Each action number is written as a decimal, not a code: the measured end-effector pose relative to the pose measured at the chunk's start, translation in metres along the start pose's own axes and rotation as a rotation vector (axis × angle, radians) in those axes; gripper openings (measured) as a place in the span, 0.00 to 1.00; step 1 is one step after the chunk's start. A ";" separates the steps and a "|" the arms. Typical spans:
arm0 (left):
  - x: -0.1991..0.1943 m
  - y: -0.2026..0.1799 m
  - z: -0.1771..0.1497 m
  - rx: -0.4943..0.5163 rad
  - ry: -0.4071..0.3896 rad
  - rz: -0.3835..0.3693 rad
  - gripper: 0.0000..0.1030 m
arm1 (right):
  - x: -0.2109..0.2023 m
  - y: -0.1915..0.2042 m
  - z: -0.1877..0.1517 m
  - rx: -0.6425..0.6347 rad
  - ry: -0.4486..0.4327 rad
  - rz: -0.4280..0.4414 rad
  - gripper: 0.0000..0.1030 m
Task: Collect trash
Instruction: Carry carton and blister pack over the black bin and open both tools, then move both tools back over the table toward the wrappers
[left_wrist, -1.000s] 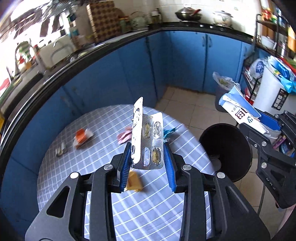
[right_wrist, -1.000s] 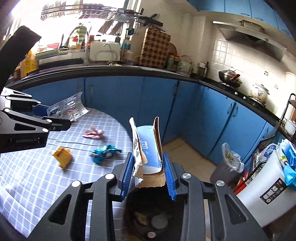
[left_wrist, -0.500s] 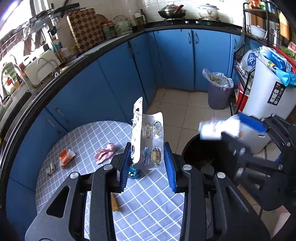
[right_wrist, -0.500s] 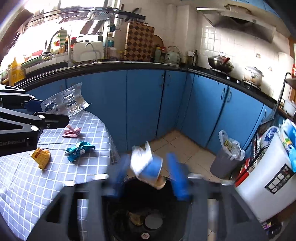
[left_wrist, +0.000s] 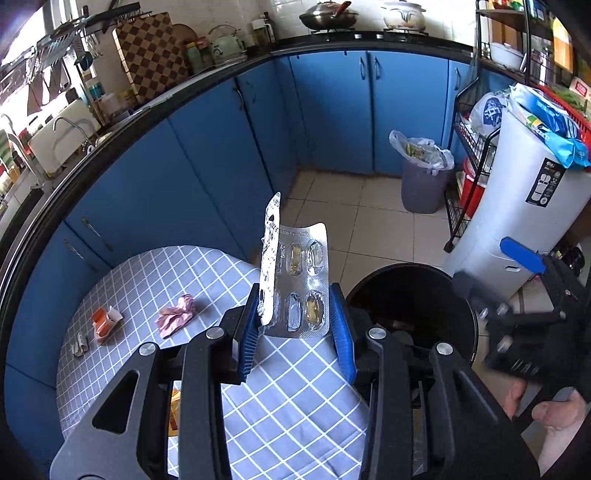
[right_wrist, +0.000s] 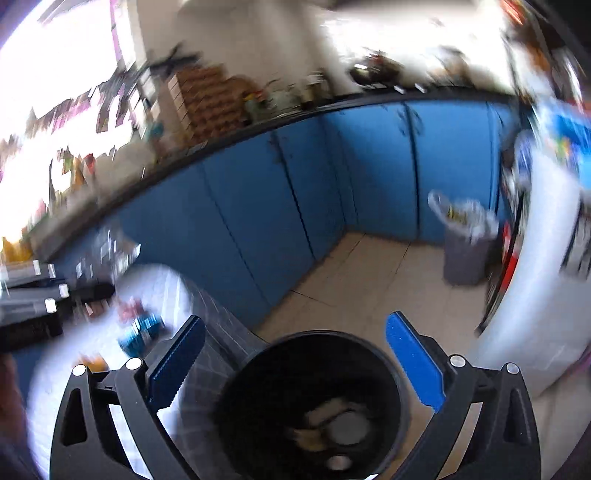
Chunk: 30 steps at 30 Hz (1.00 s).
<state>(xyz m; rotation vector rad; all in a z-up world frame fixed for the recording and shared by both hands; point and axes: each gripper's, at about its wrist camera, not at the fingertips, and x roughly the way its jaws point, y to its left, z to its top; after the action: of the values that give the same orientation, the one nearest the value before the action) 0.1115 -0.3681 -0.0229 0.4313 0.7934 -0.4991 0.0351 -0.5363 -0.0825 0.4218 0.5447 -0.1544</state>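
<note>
My left gripper (left_wrist: 295, 325) is shut on a silver blister pack (left_wrist: 295, 280), held upright above the checked table's (left_wrist: 192, 273) right edge, next to the black trash bin (left_wrist: 410, 295). My right gripper (right_wrist: 295, 365) is open and empty above the black bin (right_wrist: 314, 406), which holds some trash at its bottom. In the left wrist view the right gripper (left_wrist: 524, 295) shows at the right of the bin. On the table lie a pink wrapper (left_wrist: 177, 315), an orange and white packet (left_wrist: 105, 319), a small grey scrap (left_wrist: 79, 347) and a yellow wrapper (left_wrist: 174, 413). A blue wrapper (right_wrist: 140, 330) shows blurred.
Blue kitchen cabinets (left_wrist: 229, 147) curve behind the table. A grey bin with a plastic bag (left_wrist: 421, 177) stands on the tiled floor. A white appliance (left_wrist: 517, 206) and a wire rack (left_wrist: 469, 147) are at the right. The right wrist view is motion-blurred.
My right gripper opened and let go of the blue and white carton, which fell into the black bin. My left gripper moved right toward the bin with the blister pack.
</note>
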 end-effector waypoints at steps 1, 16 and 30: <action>0.001 -0.002 0.000 0.002 0.003 -0.005 0.37 | 0.000 -0.005 -0.001 0.029 -0.001 0.015 0.93; 0.003 -0.048 0.019 0.063 -0.032 -0.107 0.85 | -0.012 -0.007 -0.013 -0.160 0.024 -0.073 0.93; 0.003 -0.008 -0.007 -0.006 -0.019 -0.040 0.92 | -0.006 0.049 -0.017 -0.299 0.034 -0.073 0.93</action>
<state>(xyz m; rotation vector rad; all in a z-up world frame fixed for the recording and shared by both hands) 0.1052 -0.3717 -0.0308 0.4049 0.7862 -0.5369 0.0344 -0.4843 -0.0755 0.1141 0.6069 -0.1337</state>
